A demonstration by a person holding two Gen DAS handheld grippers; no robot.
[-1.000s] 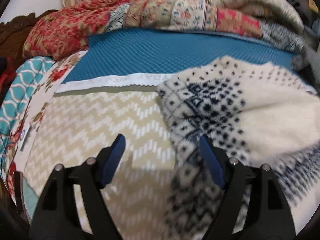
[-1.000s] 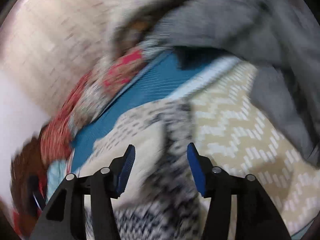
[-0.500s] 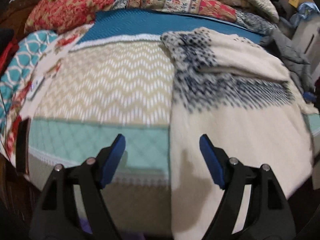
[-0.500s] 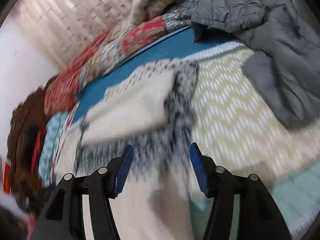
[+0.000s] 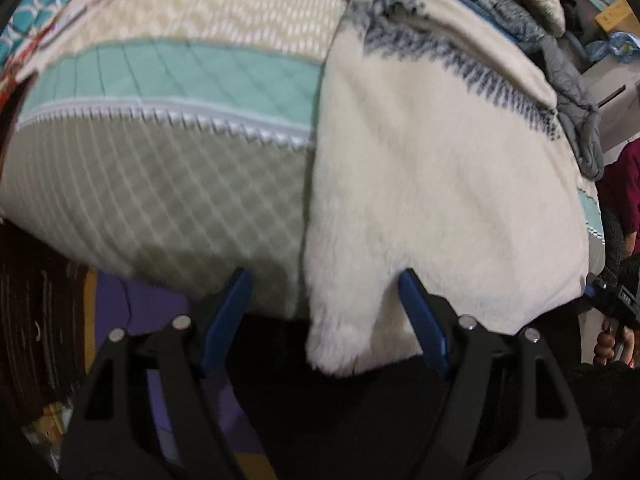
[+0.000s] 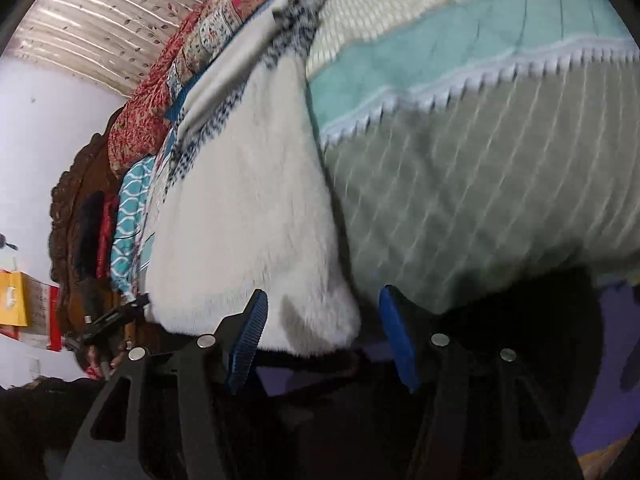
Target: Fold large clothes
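A cream fuzzy sweater with a navy pattern near its collar lies flat on the bed, sleeves folded in across the chest. Its hem hangs over the near edge. My left gripper is open, and the hem's left corner hangs between its fingers, clear of the blue pads. In the right wrist view the sweater runs away to the upper left. My right gripper is open around the hem's right corner, pads not pressing. Each view catches the other gripper at the frame's side, in a person's hand.
The quilt has beige zigzag, teal and grey-green diamond bands and drops off at the near edge to a purple floor. Red floral blankets are piled at the far side. A grey jacket lies right of the sweater. A carved wooden headboard stands at the left.
Both grippers have drawn back from the patterned collar end to the hem at the near bed edge and tipped downward. Each now has a hem corner between open fingers.
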